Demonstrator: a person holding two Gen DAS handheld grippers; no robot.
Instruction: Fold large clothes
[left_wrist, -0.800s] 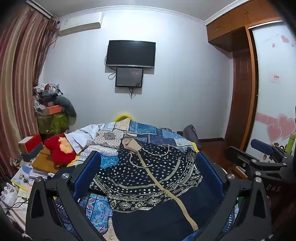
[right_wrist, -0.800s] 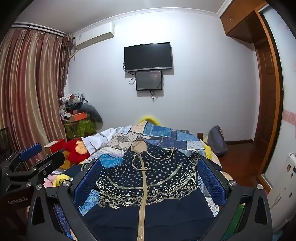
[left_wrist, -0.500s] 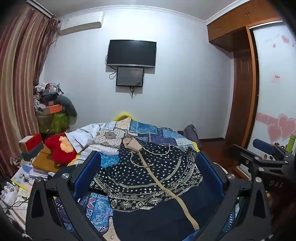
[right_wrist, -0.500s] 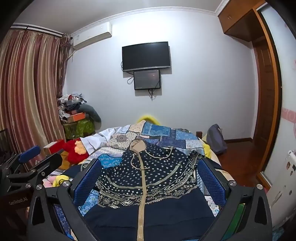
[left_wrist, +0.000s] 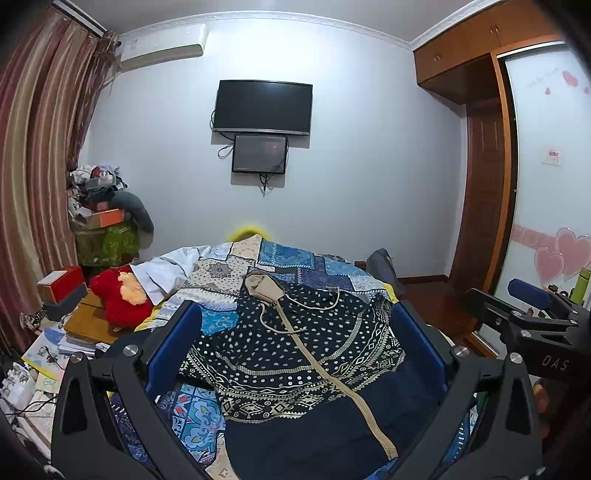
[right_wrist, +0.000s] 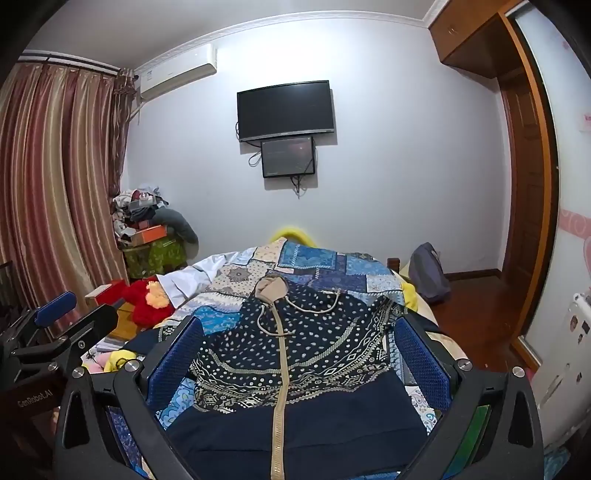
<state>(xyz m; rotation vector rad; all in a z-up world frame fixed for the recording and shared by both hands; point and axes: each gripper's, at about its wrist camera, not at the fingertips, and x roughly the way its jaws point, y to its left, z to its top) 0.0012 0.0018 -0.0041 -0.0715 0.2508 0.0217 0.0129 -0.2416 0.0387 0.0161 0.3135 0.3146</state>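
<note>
A large dark navy hooded jacket (left_wrist: 295, 350) with white dots, patterned bands and a tan zip lies spread on the bed, hood toward the far wall. It also shows in the right wrist view (right_wrist: 291, 347). My left gripper (left_wrist: 295, 347) is open and empty, held above the jacket's near part. My right gripper (right_wrist: 299, 354) is open and empty, also above the jacket. The right gripper shows at the right edge of the left wrist view (left_wrist: 524, 317); the left gripper shows at the left edge of the right wrist view (right_wrist: 55, 332).
The bed carries a blue patchwork quilt (left_wrist: 295, 258). A red plush toy (left_wrist: 118, 295), boxes and papers lie left of the bed. A grey bag (right_wrist: 428, 273) stands on the wooden floor at the right. A wardrobe (left_wrist: 487, 184) is at the right.
Both grippers have drifted slightly; the right gripper has shifted a little in the left wrist view. The jacket has not moved.
</note>
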